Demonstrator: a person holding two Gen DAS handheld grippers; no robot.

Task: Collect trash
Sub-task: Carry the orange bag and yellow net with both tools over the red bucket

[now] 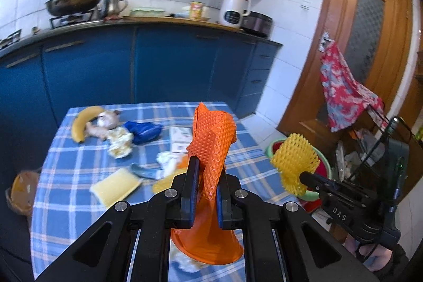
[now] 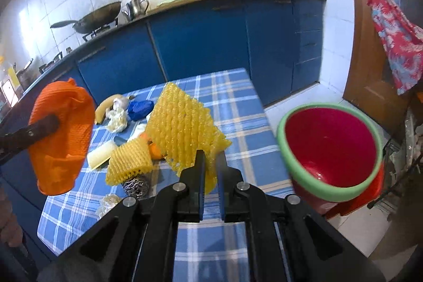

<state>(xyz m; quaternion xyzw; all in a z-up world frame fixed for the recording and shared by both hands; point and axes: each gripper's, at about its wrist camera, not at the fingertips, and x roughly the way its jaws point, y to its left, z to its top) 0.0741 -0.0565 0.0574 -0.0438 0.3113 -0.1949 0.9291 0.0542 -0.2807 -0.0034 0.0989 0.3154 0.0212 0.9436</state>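
Observation:
My left gripper [image 1: 207, 184] is shut on an orange foam net [image 1: 214, 139], held above the checked table [image 1: 79, 160]; it also shows in the right wrist view [image 2: 62, 134]. My right gripper [image 2: 211, 171] is shut on a yellow foam net [image 2: 182, 128], seen from the left wrist view [image 1: 296, 163] beyond the table's right edge. A red bin with a green rim [image 2: 330, 147] stands on the floor right of the table. More trash lies on the table: a second yellow net [image 2: 130, 160], crumpled paper [image 1: 120, 142], a blue wrapper [image 1: 144, 131].
A banana [image 1: 80, 123], a yellow sponge [image 1: 116, 186], a steel scourer [image 2: 136, 185] and an orange piece [image 2: 154, 149] lie on the table. Blue cabinets [image 1: 171, 65] with a wok stand behind. A wooden door [image 1: 370, 25] with a red cloth is at right.

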